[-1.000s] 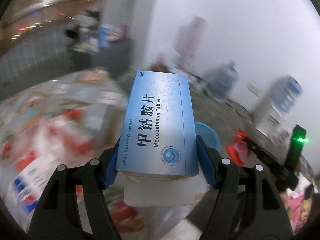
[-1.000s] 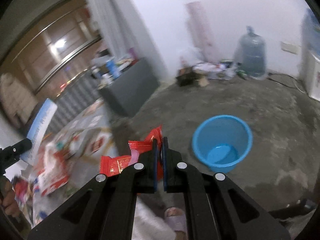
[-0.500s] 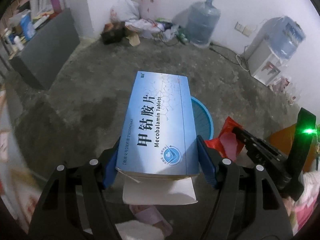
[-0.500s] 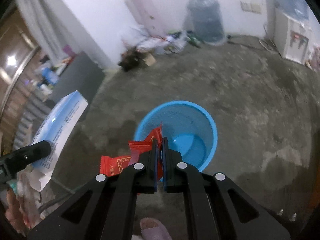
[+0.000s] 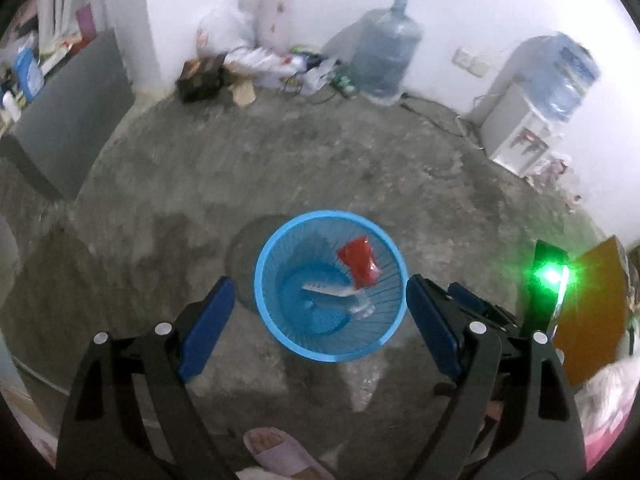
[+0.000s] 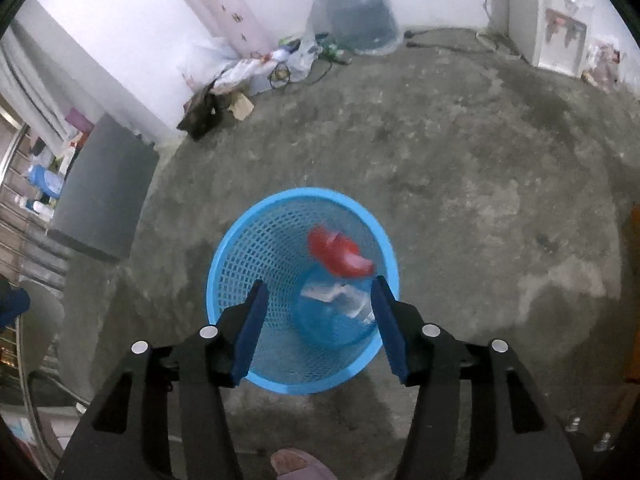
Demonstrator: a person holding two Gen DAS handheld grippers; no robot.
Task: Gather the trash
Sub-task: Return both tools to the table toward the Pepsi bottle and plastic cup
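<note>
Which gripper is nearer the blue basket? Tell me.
Right. The right gripper hangs over the blue basket, jaws opening and empty. The left gripper frames it from further back, also opening and empty.

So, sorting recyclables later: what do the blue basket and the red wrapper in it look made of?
The blue basket looks like moulded plastic: an even, slightly glossy colour and a wall of regular mesh holes. The red wrapper seems to be thin plastic or foil film, shiny and crumpled; motion blur leaves the exact type open.
</note>
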